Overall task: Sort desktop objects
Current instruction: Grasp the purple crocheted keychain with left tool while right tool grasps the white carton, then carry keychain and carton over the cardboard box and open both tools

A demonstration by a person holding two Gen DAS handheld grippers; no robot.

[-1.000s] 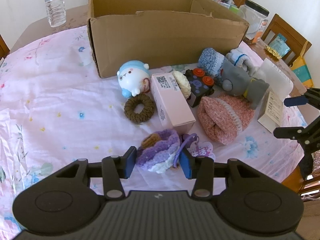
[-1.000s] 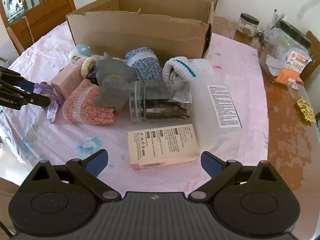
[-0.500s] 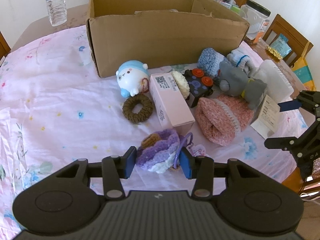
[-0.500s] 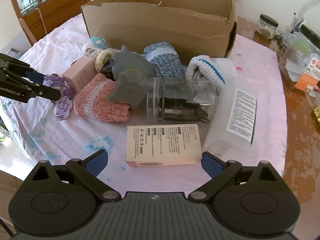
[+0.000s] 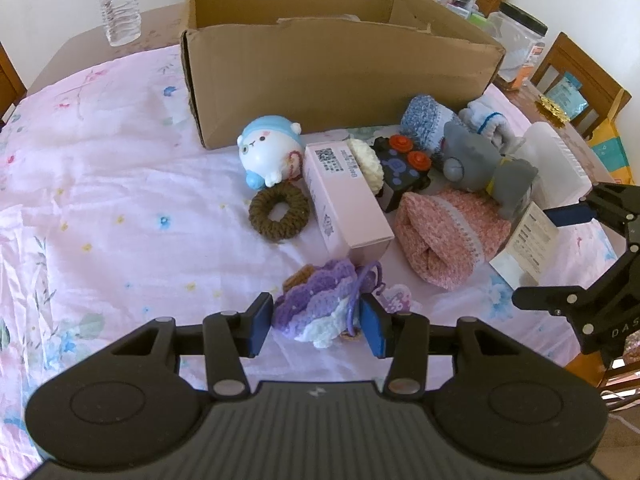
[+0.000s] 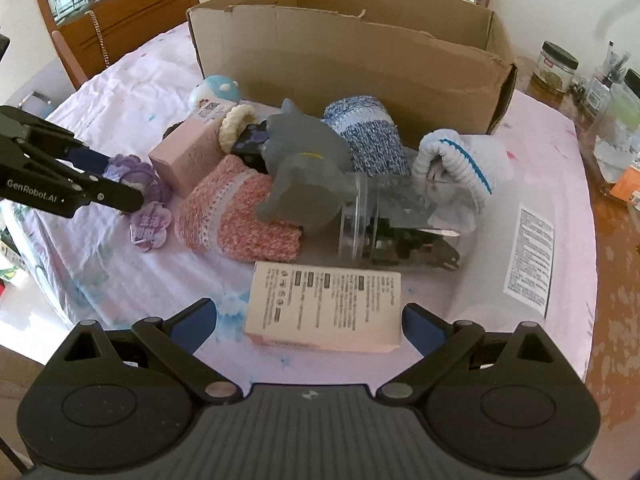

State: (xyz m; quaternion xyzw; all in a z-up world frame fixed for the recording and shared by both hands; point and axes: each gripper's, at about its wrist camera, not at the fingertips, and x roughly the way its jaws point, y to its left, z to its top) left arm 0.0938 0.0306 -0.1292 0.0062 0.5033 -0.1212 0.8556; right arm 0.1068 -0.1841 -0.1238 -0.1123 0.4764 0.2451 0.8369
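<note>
The left claw [image 5: 316,322] was closed on the purple knit piece [image 5: 316,304] at the surface's [image 5: 120,184] near edge, the right claw [image 6: 308,326] was held wide open around the pink box [image 6: 324,312], and most items were left unsorted before the carton [image 5: 340,76].

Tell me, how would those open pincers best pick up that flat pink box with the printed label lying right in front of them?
Grip the flat pink box across its two short ends, coming down from above at the near edge. It lies flat, label up, with its long side spanning the open right gripper, whose fingers already flank it. The clear jar crowds its far edge, so that side seems poorer.
</note>
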